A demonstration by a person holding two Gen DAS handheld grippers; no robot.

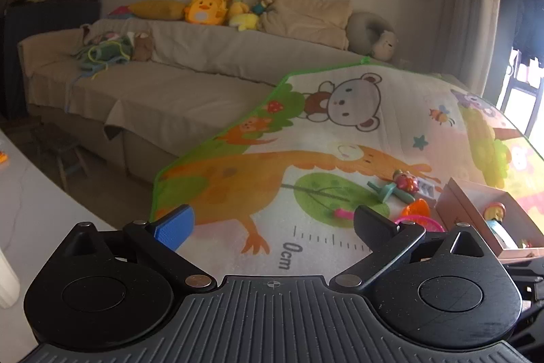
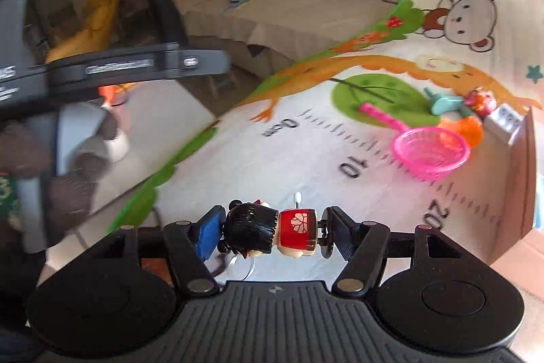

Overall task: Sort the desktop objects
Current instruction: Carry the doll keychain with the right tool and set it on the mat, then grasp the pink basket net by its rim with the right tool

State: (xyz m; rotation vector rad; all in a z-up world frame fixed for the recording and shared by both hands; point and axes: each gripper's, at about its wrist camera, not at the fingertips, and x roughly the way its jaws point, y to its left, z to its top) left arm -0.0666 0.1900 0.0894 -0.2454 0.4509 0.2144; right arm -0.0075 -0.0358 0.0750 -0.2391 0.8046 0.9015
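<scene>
My right gripper [image 2: 272, 232] is shut on a small doll [image 2: 268, 232] with black hair and a red body, held sideways above the cartoon play mat [image 2: 306, 159]. My left gripper [image 1: 272, 223] is open and empty above the mat [image 1: 340, 138]. On the mat lie a pink strainer [image 2: 430, 150], an orange toy [image 2: 467, 128], a teal toy [image 2: 445, 102] and a red-pink figure [image 2: 481, 99]. The left wrist view shows the same pile: the teal toy [image 1: 387, 193], the figure [image 1: 404, 181], the orange toy [image 1: 416, 210] and the strainer [image 1: 421, 223]. A cardboard box [image 1: 482, 210] holds a figurine [image 1: 494, 215].
A beige sofa [image 1: 153, 91] with plush toys [image 1: 207, 7] stands behind the mat. A white table [image 1: 30, 203] is at the left. The person's gloved left hand [image 2: 78, 165] and the other gripper's body [image 2: 136, 65] fill the left of the right wrist view. The box wall [image 2: 520, 165] stands at the right.
</scene>
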